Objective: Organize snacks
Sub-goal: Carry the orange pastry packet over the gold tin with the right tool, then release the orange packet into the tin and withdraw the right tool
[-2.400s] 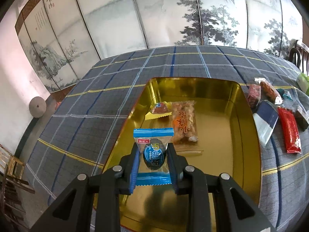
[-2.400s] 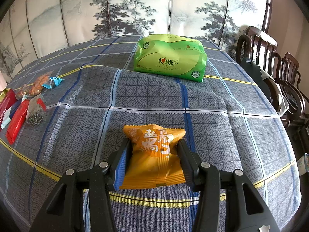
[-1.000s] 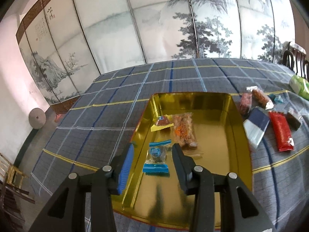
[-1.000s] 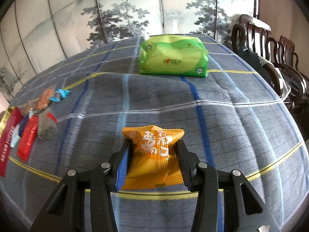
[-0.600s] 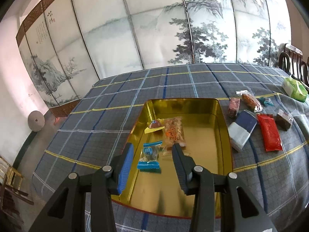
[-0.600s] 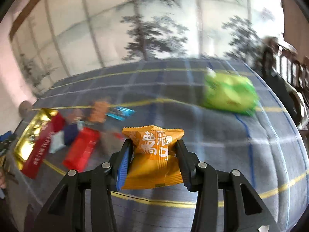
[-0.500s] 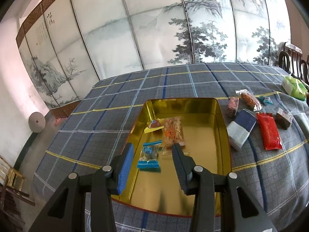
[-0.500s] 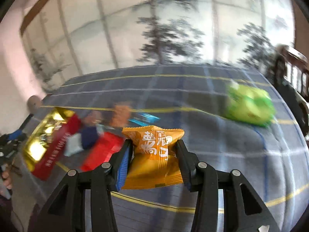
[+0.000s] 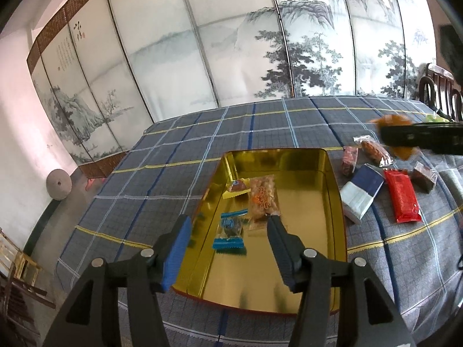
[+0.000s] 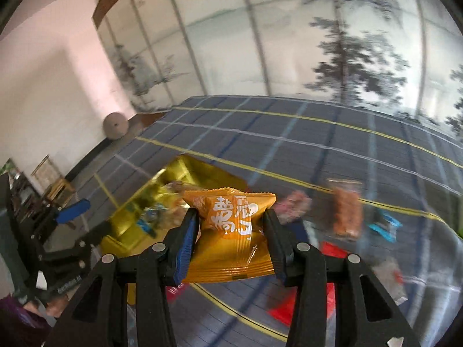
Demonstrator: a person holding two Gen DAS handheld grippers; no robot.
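Observation:
A gold tin tray (image 9: 332,190) lies on the plaid tablecloth and holds a blue-ended candy (image 9: 230,232), a clear pack of orange crackers (image 9: 262,198) and a small yellow-wrapped sweet (image 9: 237,186). My left gripper (image 9: 230,228) hovers above the tray's near left part with its jaws opening and nothing pressed between them. My right gripper (image 10: 231,222) is shut on an orange snack packet (image 10: 231,231), carried in the air with the gold tray (image 10: 173,173) blurred beyond it. In the left wrist view the right gripper and orange packet (image 9: 390,121) show at the right edge.
Right of the tray lie a blue-and-white packet (image 9: 361,190), a red packet (image 9: 403,199), a dark brown pack (image 9: 425,175) and two small clear snack packs (image 9: 373,147). A painted folding screen stands behind the table. Wooden chairs (image 9: 442,101) are at the far right.
My left gripper's jaws have spread wider over the tray. My right gripper has swung left with the orange packet, from beside the green tissue pack to above the loose snacks near the tray.

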